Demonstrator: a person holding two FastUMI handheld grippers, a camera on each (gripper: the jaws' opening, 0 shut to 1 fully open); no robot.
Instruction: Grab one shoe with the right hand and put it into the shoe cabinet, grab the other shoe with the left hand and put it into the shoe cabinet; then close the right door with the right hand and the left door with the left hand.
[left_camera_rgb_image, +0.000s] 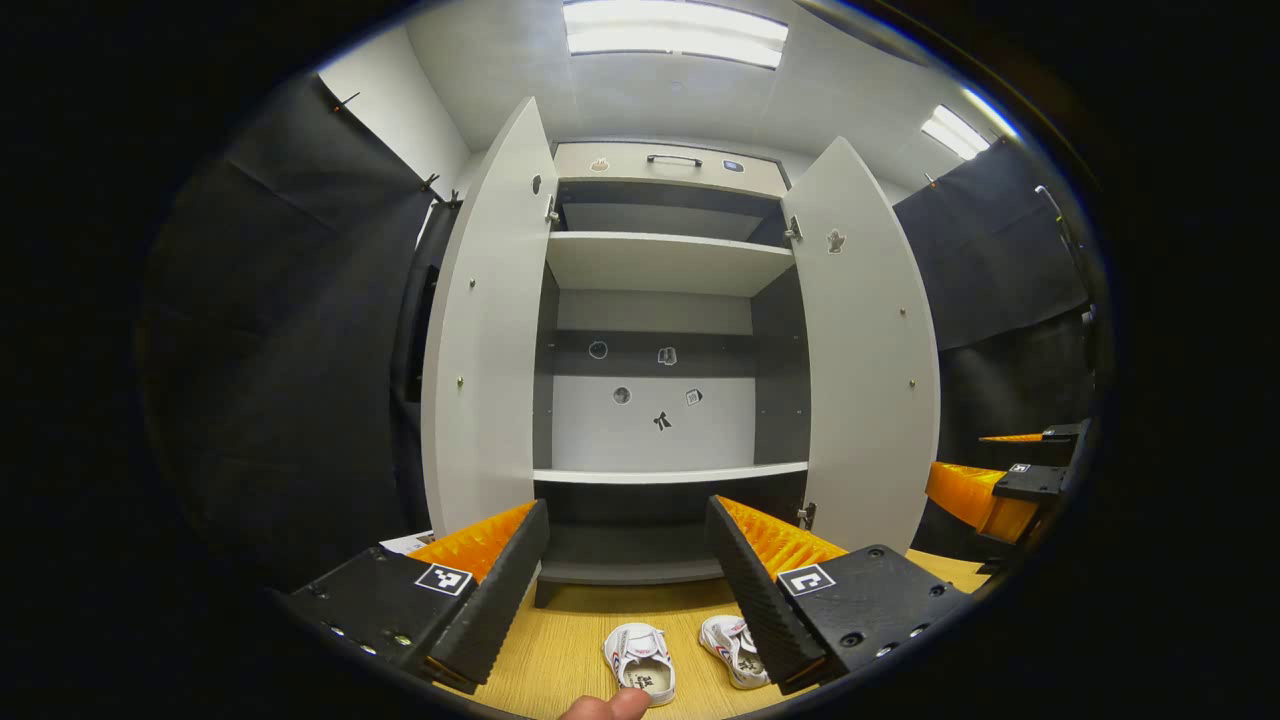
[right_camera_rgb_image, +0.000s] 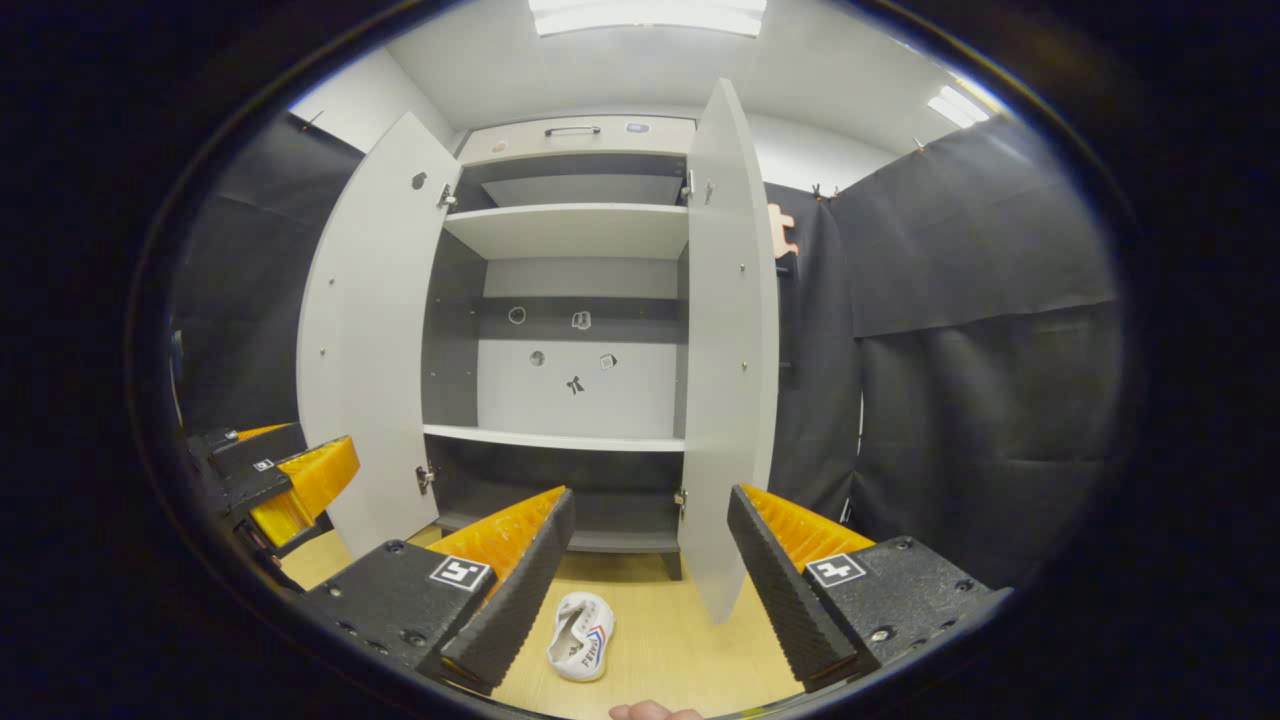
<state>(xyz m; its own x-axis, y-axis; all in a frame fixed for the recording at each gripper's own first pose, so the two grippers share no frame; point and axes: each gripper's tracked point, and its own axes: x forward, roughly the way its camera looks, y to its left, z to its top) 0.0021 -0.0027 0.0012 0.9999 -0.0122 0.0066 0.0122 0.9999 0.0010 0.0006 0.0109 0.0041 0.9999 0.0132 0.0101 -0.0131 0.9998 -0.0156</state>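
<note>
left gripper view: the left claw (left_camera_rgb_image: 628, 560) stood wide open with nothing between its fingers, facing the shoe cabinet (left_camera_rgb_image: 665, 265); both doors were swung open, the left door (left_camera_rgb_image: 485, 340) and the right door (left_camera_rgb_image: 870, 350) flanking bare shelves; small stickers dotted the back panel; two white shoes (left_camera_rgb_image: 640, 662) lay side by side on the wooden floor (left_camera_rgb_image: 560, 650) near the cabinet's foot, the left one (left_camera_rgb_image: 640, 662) in plain sight between the fingers, the right one (left_camera_rgb_image: 728, 645) partly hidden behind the right finger; a fingertip (left_camera_rgb_image: 605, 708) showed at the near edge; the right claw (left_camera_rgb_image: 1000, 470) appeared at the far right, apart from the shoes, and how far it was open could not be told there.

right gripper view: the right claw (right_camera_rgb_image: 650, 560) was likewise wide open and empty; one white shoe (right_camera_rgb_image: 582, 634) lay on the floor just beside its left finger; the right door (right_camera_rgb_image: 730, 350) stood edge-on ahead; the left claw (right_camera_rgb_image: 290, 475) showed at the left, near the left door (right_camera_rgb_image: 375, 340).
</note>
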